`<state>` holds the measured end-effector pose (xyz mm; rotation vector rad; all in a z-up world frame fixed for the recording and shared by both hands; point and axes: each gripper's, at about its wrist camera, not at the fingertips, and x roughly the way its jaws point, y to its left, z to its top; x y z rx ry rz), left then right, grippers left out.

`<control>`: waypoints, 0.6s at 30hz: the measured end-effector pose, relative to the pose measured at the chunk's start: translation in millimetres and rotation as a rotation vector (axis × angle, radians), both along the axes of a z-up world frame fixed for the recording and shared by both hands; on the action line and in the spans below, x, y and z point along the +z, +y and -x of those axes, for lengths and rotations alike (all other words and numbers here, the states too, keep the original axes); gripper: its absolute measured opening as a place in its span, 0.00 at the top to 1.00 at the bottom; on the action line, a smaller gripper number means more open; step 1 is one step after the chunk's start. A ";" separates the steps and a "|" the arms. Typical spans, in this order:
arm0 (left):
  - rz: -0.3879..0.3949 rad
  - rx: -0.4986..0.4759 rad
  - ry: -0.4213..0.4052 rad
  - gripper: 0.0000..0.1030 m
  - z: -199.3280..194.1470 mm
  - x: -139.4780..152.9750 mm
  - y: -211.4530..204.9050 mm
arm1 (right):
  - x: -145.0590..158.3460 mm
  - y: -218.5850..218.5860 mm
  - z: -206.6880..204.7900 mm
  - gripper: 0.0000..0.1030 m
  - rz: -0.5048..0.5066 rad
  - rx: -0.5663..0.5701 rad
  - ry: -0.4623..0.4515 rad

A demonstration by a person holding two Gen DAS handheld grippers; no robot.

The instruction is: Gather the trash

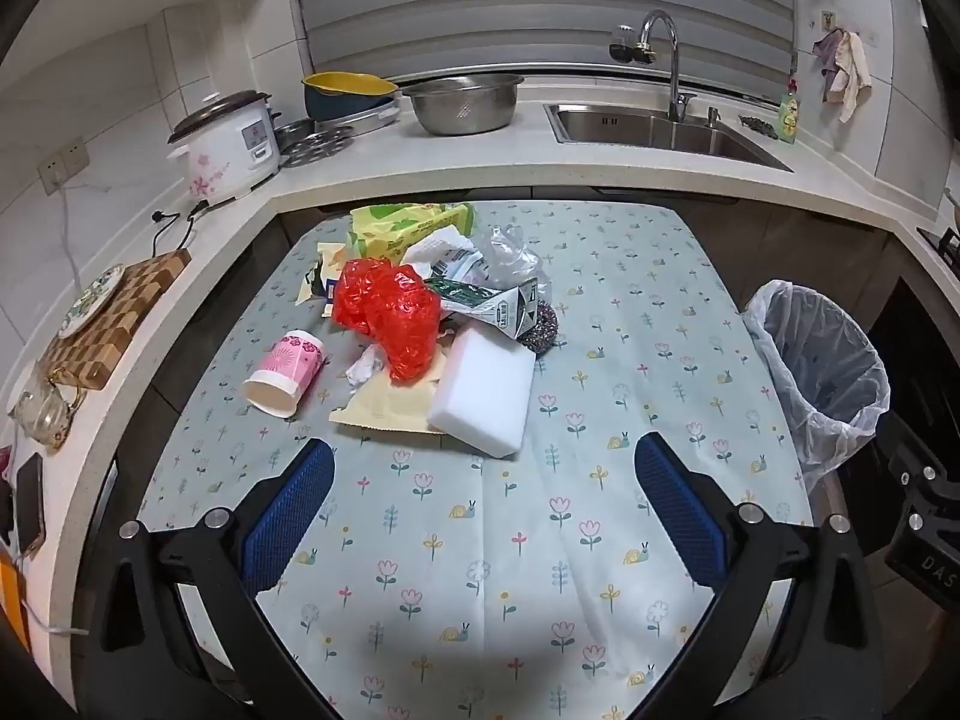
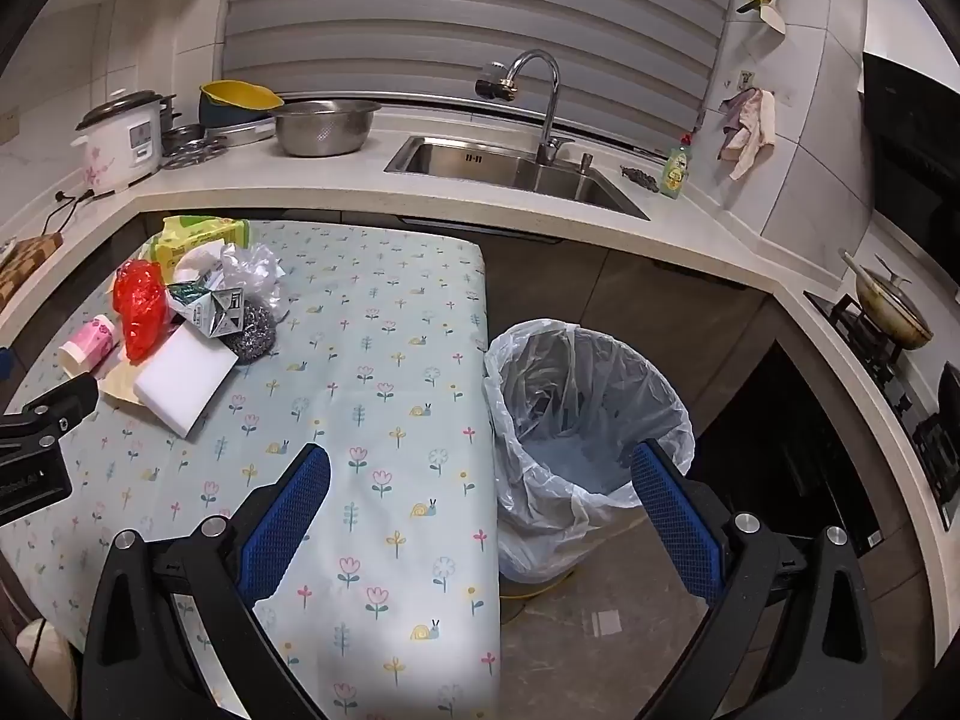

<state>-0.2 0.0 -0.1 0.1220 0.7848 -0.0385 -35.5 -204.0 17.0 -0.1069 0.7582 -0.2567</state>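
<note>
A trash pile lies on the flowered table point(image 1: 600, 300): a red plastic bag point(image 1: 390, 312), a white sponge block point(image 1: 483, 399), a pink paper cup point(image 1: 285, 372) on its side, a crushed carton point(image 1: 504, 303), a steel scourer point(image 1: 540, 330), a clear bag point(image 1: 510, 252), a yellow-green wipes pack point(image 1: 408, 228). A bin with a clear liner point(image 1: 822, 372) stands right of the table. My left gripper point(image 1: 483, 501) is open and empty, short of the sponge. My right gripper point(image 2: 480, 498) is open and empty over the table edge beside the bin point(image 2: 582, 438). The pile shows at left in the right wrist view point(image 2: 180, 324).
A counter wraps around the table with a rice cooker point(image 1: 231, 141), a steel colander point(image 1: 462, 102), a sink point(image 1: 654, 129) with tap, a checkered board point(image 1: 114, 312) and a pan on a stove point(image 2: 894, 309). The left gripper's body shows at the left edge point(image 2: 42, 438).
</note>
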 end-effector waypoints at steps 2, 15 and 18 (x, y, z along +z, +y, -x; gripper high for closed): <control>-0.002 0.002 0.002 0.07 0.0 -0.1 0.1 | 0.6 0.2 0.5 0.07 -0.002 0.001 0.000; 0.001 0.024 0.005 0.07 9.5 7.8 5.7 | -1.7 3.8 -0.8 0.07 0.002 0.017 -0.007; 0.002 0.029 0.006 0.07 10.7 8.1 7.6 | 5.6 8.0 4.8 0.07 0.016 0.025 -0.012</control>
